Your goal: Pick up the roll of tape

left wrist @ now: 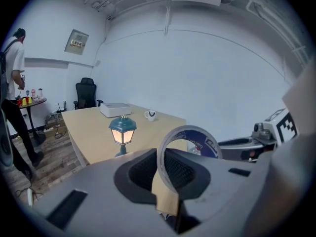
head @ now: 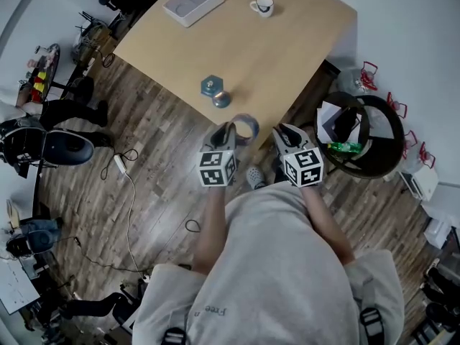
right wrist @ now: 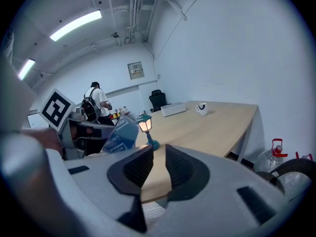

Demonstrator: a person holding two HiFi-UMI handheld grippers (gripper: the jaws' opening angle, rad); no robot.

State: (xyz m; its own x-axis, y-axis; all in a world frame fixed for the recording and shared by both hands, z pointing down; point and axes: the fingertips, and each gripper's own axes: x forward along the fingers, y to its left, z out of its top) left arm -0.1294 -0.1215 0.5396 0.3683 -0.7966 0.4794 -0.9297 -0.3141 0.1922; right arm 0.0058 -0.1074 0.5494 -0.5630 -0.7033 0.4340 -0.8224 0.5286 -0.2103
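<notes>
The roll of tape (head: pixel 245 128) is a pale ring with a blue printed core, held off the front edge of the wooden table (head: pixel 287 42). My left gripper (head: pixel 228 133) is shut on it. In the left gripper view the roll of tape (left wrist: pixel 190 141) stands upright out of the left gripper (left wrist: pixel 165 169), its lower rim pinched between the ribbed pads. My right gripper (head: pixel 285 134) hangs beside it to the right, apart from the roll. In the right gripper view the right gripper (right wrist: pixel 158 164) shows a narrow gap with nothing in it, and the tape (right wrist: pixel 118 135) is at the left.
A small teal lantern (head: pixel 213 92) stands lit on the table just beyond the tape. A white box (head: pixel 192 2) and a mug (head: pixel 263 6) sit at the far end. A black bin (head: pixel 374 113) with a green bottle stands to the right. A person (left wrist: pixel 12 83) stands far left.
</notes>
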